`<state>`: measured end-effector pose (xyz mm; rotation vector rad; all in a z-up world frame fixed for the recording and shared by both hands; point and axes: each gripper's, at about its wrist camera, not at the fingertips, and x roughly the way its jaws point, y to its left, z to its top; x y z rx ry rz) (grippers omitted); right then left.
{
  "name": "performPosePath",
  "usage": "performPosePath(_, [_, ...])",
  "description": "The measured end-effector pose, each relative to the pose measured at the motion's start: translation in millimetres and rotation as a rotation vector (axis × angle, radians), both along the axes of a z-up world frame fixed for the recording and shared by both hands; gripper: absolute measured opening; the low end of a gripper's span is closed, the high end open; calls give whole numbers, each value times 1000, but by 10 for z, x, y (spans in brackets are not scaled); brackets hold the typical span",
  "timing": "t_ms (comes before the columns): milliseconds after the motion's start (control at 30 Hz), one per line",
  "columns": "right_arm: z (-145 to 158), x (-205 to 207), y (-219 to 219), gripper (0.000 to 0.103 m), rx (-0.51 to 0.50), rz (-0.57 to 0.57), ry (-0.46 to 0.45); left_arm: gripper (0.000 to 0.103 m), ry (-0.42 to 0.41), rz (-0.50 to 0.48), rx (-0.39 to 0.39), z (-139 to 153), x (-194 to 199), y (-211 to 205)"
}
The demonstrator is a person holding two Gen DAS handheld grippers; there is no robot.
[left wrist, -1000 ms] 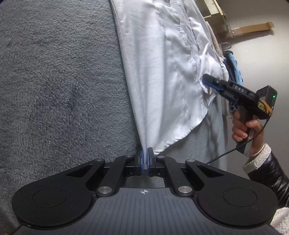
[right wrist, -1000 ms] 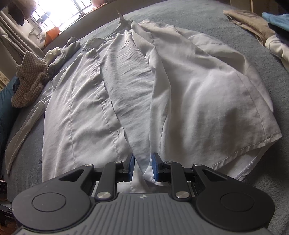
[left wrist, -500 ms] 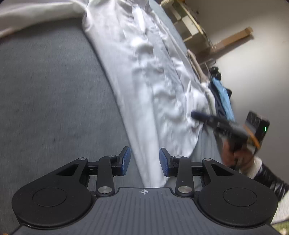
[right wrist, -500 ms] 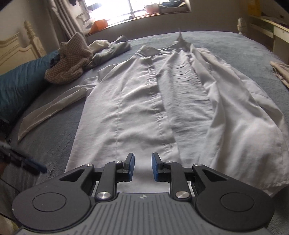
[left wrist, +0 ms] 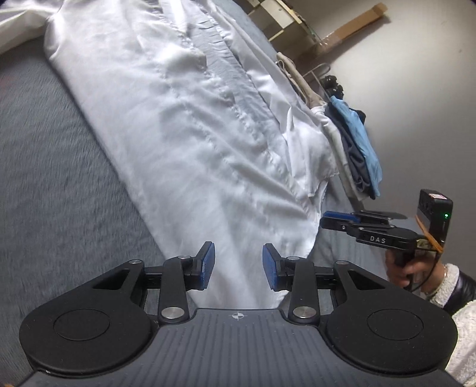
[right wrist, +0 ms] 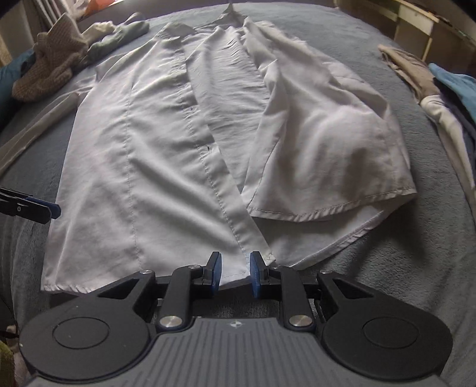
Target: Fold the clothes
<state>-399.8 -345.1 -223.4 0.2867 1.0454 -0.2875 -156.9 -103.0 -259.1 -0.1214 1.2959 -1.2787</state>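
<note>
A white button-up shirt (right wrist: 166, 148) lies spread front-up on the grey bed, collar far, hem near. Its right front panel is folded over and rumpled. My right gripper (right wrist: 235, 271) hovers open just over the hem at the button placket, with nothing pinched between its blue pads. In the left wrist view the shirt (left wrist: 193, 148) runs diagonally away, and my left gripper (left wrist: 238, 265) stands open above the shirt's near hem corner, holding nothing. The right gripper (left wrist: 330, 218) shows at the right there, held in a hand (left wrist: 407, 268). The left gripper's tip (right wrist: 50, 210) pokes in at the left edge.
A grey fleece blanket (left wrist: 59, 178) covers the bed. Stacked garments in blue, dark and cream (left wrist: 354, 140) lie beside the shirt's right side. A brown knit and a green garment (right wrist: 47, 68) are heaped near the collar's left. Wooden shelving (right wrist: 416, 18) stands behind.
The left gripper let go of the shirt's hem edge, opened and drew back upward. The right gripper swung to face along the shirt. The shirt now lies flatter on the bed.
</note>
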Motion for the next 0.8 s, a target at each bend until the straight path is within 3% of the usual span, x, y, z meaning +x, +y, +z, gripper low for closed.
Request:
performPosePath(200, [108, 151, -16, 22, -109, -160, -69, 35, -108, -129, 49, -14, -7, -355])
performPosePath(400, [24, 594, 133, 22, -220, -61, -51, 35, -169, -216, 9, -79, -226, -516])
performPosePath(500, [-88, 777, 191, 22, -315, -26, -1, 35, -169, -213, 10, -137, -302, -510])
performPosePath(667, [-241, 868, 94, 22, -338, -44, 37, 35, -189, -193, 21, -152, -380, -486])
performPosePath(700, [-261, 862, 62, 20, -355, -54, 35, 35, -189, -188, 26, -150, -382, -484])
performPosePath(767, [-241, 805, -84, 3, -335, -90, -4, 35, -189, -177, 36, -142, -386, -486])
performPosePath(800, [-207, 756, -174, 1, -307, -122, -33, 35, -190, -173, 40, -141, -393, -493])
